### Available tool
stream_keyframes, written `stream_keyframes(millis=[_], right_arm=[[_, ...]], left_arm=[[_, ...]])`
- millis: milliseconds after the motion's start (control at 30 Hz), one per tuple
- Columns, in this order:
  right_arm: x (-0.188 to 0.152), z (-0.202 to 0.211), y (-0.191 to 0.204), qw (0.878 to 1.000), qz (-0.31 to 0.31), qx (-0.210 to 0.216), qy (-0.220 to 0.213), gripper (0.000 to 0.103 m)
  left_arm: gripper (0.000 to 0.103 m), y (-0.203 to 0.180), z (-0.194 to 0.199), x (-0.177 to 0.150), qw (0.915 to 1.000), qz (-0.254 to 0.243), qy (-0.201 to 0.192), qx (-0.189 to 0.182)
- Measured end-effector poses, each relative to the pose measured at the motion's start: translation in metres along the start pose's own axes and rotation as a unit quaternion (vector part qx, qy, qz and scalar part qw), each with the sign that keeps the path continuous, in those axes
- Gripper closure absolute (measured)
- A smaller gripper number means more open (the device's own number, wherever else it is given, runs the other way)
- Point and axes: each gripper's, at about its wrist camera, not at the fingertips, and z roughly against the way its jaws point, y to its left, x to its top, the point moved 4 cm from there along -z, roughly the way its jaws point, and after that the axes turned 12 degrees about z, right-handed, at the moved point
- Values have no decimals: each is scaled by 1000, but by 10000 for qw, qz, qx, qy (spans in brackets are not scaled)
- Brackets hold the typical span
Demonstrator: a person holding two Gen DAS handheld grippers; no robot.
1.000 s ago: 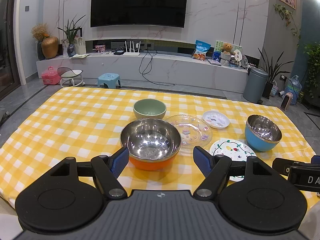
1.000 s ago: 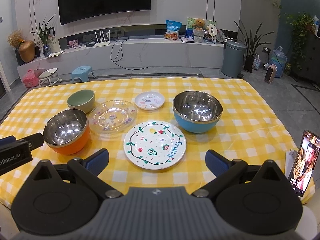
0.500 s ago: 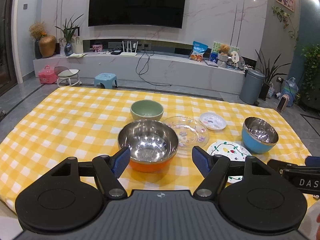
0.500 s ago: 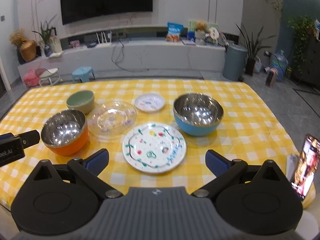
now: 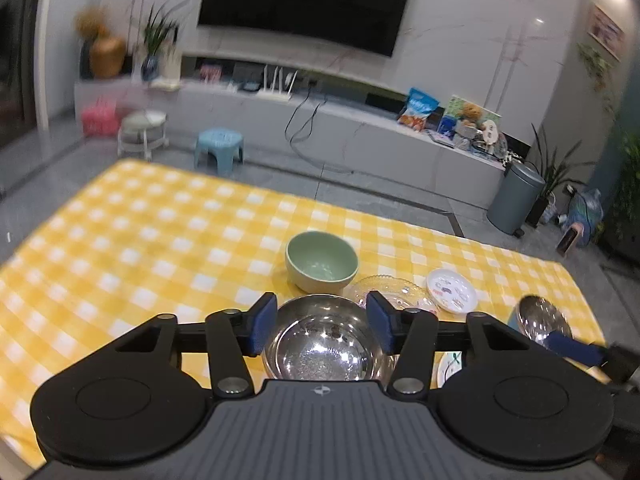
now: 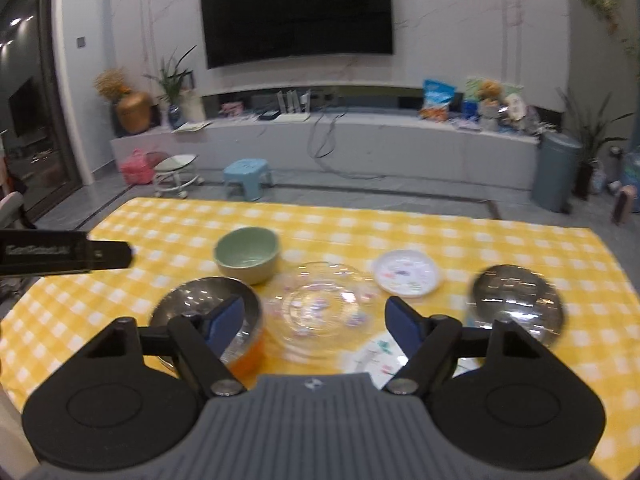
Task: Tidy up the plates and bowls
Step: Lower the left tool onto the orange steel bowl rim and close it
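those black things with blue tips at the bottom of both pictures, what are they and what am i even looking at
Each is a handheld two-finger tool; a person carries one in each hand, with a wide-angle camera on it looking forward along the fingers. One picture looks out from the left tool, the other from the right tool.

On the yellow checked tablecloth lie a pale green ceramic bowl, a steel bowl with an orange outside, a clear glass plate, a small white patterned plate, a larger white painted plate and a steel bowl with a blue outside.

Neither tool holds anything. Both sets of jaws are closing; the left ones frame the orange-sided bowl, not touching it as far as I can tell.
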Motion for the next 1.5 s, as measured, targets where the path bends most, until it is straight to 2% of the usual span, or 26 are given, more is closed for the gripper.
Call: stream_keyframes(millis=[33, 100, 200, 367, 433, 567, 600, 700, 767, 800, 900, 1000, 1033, 1167, 1300, 1400, 1433, 1467, 1500], right_arm=[[2, -9, 4, 9999, -5, 92, 49, 38], [4, -30, 10, 9994, -89, 276, 206, 46], [0, -61, 16, 9969, -301, 482, 546, 55], [-11, -92, 18, 9912, -689, 718, 872, 59], [-15, -102, 20, 9890, -748, 806, 986, 67], [-19, -115, 23, 9868, -739, 910, 1114, 75], [-20, -117, 23, 9863, -762, 935, 1126, 80], [-20, -121, 22, 9846, -840, 1024, 1138, 83], [-21, -124, 23, 9846, -831, 1049, 1127, 88], [-22, -125, 23, 9846, -821, 1058, 1127, 89], [-23, -125, 24, 9840, -855, 1127, 1087, 92], [-23, -125, 24, 9839, -857, 1128, 1089, 92], [-23, -124, 24, 9839, -863, 1140, 1075, 92], [-24, -122, 24, 9844, -850, 1129, 1048, 91], [-24, -121, 25, 9858, -765, 1091, 1024, 85], [-24, -121, 25, 9860, -753, 1094, 1011, 85], [-24, -121, 25, 9861, -742, 1097, 1005, 85], [-24, -121, 25, 9863, -728, 1095, 1000, 84], [-24, -121, 26, 9864, -716, 1093, 994, 82]], left_arm=[[55, 5, -10, 1, 9999, 111, 117, 14], [64, 15, -26, 1, 9993, 250, 286, 57], [66, 31, -49, -6, 9976, 487, 481, 110], [70, 43, -75, -20, 9948, 677, 757, 70], [70, 42, -80, -22, 9949, 666, 757, 94], [71, 40, -87, -27, 9957, 554, 721, 158], [73, 39, -89, -27, 9959, 521, 723, 166], [84, 36, -90, -29, 9968, 363, 670, 223], [89, 37, -93, -29, 9971, 311, 655, 234], [95, 37, -93, -30, 9970, 307, 680, 201], [102, 38, -92, -33, 9967, 235, 737, 245], [101, 31, -80, -32, 9978, -194, 302, 557], [101, 28, -76, -31, 9982, -302, 154, 497], [90, 29, -73, -31, 9989, -204, 169, 391], [88, 30, -76, -34, 9985, -271, 206, 438], [86, 26, -72, -34, 9981, -406, -17, 471], [80, 23, -69, -35, 9974, -503, -159, 491], [65, 20, -66, -34, 9959, -627, -330, 561], [56, 18, -63, -34, 9946, -729, -457, 588]])
